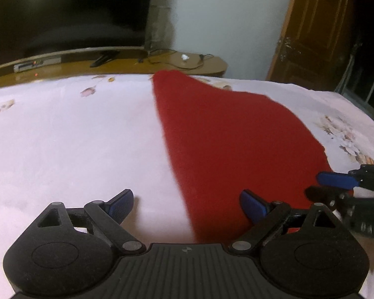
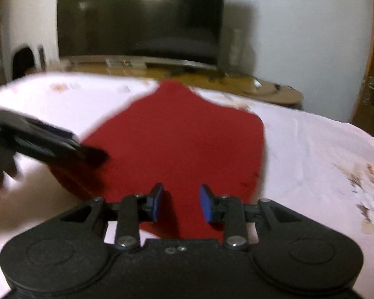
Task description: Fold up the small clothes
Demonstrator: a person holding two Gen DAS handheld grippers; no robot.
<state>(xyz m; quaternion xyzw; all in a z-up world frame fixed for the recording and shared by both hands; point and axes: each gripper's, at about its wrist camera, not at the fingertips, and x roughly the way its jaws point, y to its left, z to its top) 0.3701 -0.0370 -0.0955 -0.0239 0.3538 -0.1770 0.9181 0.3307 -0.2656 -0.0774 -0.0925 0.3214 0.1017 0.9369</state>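
a red cloth (image 2: 177, 144) is spread on the floral bedsheet (image 1: 62, 137), flanked by the released left gripper (image 1: 187, 203) and released right gripper (image 2: 181, 203), a television (image 2: 139, 17) beyond it.

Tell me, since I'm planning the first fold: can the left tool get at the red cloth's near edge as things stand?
Probably yes. The left tool is open and empty, with the red cloth lying flat on the bedsheet between its fingers. The right tool is close beside it.

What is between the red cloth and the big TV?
Past the red cloth comes flowered bedsheet, then a wooden stand under the TV, in the right wrist view.
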